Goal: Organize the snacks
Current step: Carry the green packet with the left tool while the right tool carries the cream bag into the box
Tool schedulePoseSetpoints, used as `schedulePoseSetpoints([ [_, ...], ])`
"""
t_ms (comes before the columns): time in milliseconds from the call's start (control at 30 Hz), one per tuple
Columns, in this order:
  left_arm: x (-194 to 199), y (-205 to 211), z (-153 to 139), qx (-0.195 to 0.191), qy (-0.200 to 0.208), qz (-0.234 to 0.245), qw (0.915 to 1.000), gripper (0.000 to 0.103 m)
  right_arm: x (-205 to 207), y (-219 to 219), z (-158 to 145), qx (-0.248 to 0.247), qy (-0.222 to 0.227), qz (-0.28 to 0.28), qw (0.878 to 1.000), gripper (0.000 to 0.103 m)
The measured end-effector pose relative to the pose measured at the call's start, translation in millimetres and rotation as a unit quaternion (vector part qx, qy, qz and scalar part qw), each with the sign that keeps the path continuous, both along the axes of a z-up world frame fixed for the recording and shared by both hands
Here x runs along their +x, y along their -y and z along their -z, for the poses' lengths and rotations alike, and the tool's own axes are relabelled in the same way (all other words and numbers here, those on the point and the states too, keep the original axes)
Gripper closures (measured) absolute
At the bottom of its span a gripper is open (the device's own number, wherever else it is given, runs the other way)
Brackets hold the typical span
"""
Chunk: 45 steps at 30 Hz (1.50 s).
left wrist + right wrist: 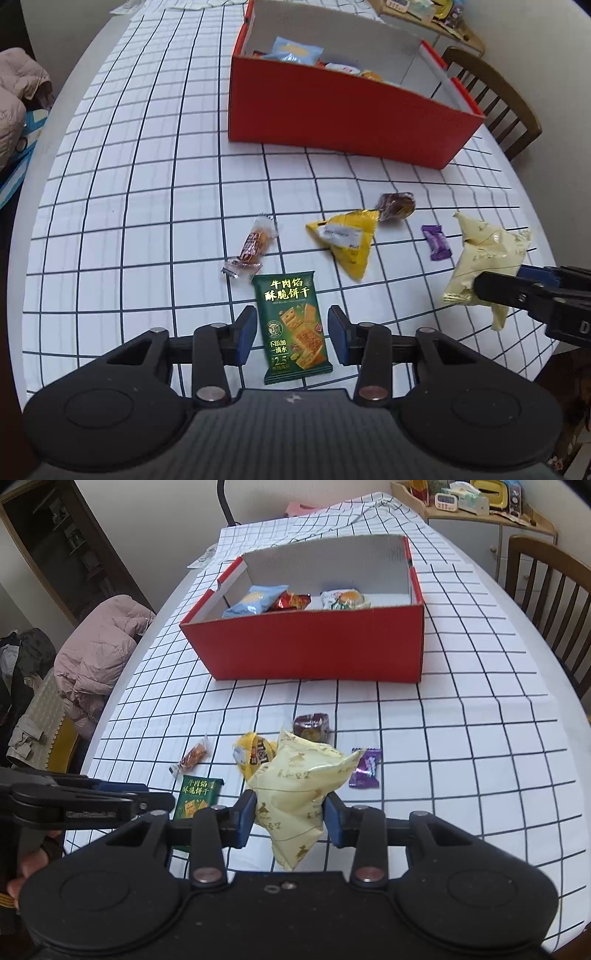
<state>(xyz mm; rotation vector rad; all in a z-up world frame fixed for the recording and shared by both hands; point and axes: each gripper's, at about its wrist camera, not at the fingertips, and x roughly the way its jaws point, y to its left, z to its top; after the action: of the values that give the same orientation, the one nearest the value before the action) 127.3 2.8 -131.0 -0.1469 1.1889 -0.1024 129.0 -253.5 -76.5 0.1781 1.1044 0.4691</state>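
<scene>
My right gripper (290, 821) is shut on a pale yellow snack bag (295, 790) and holds it above the table; it also shows in the left wrist view (487, 266). My left gripper (291, 339) is open, its jaws on either side of a green cracker packet (293, 326) lying flat on the cloth. A red box (306, 650) at the far side holds several snacks. Loose on the table lie a small orange-brown wrapped snack (251, 245), a yellow M&M's bag (345, 238), a dark brown wrapped sweet (396, 205) and a purple candy (436, 242).
The table wears a white cloth with a dark grid (147, 184). A wooden chair (550, 598) stands at the right edge. A pink jacket (99, 653) lies on a seat to the left. A shelf with small items (476, 502) is at the back right.
</scene>
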Motion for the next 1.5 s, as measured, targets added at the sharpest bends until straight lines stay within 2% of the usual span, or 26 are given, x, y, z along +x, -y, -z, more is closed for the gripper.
schedulePoseSetpoints([
  [67,3.2,0.9,10.5,0.001,-0.014,-0.010,0.9999,0.040,-0.8,0.2,1.8,0.001,-0.003,0.001,1.000,0.066],
  [467,17.4,25.5,32.0,0.058,-0.017,-0.016,0.9980,0.040,-3.6,15.4,11.0,-0.007,-0.015,0.025,1.000,0.066],
  [700,15.4,33.0,35.4,0.076,-0.011,-0.026,0.9967,0.043,-4.6,20.6,12.1,-0.009,-0.017,0.031,0.999,0.066],
  [867,15.8,32.3,34.0,0.086,-0.008,-0.031,0.9958,0.060,-5.4,22.9,12.5,-0.010,-0.017,0.033,0.999,0.066],
  [1200,13.4,20.6,26.1,0.060,-0.012,-0.051,0.9968,0.061,-6.5,28.0,10.2,-0.013,-0.014,0.035,0.999,0.066],
  [1500,20.3,6.3,-15.8,0.048,0.015,-0.069,0.9964,0.061,4.9,30.3,-8.8,-0.011,0.009,0.028,1.000,0.066],
])
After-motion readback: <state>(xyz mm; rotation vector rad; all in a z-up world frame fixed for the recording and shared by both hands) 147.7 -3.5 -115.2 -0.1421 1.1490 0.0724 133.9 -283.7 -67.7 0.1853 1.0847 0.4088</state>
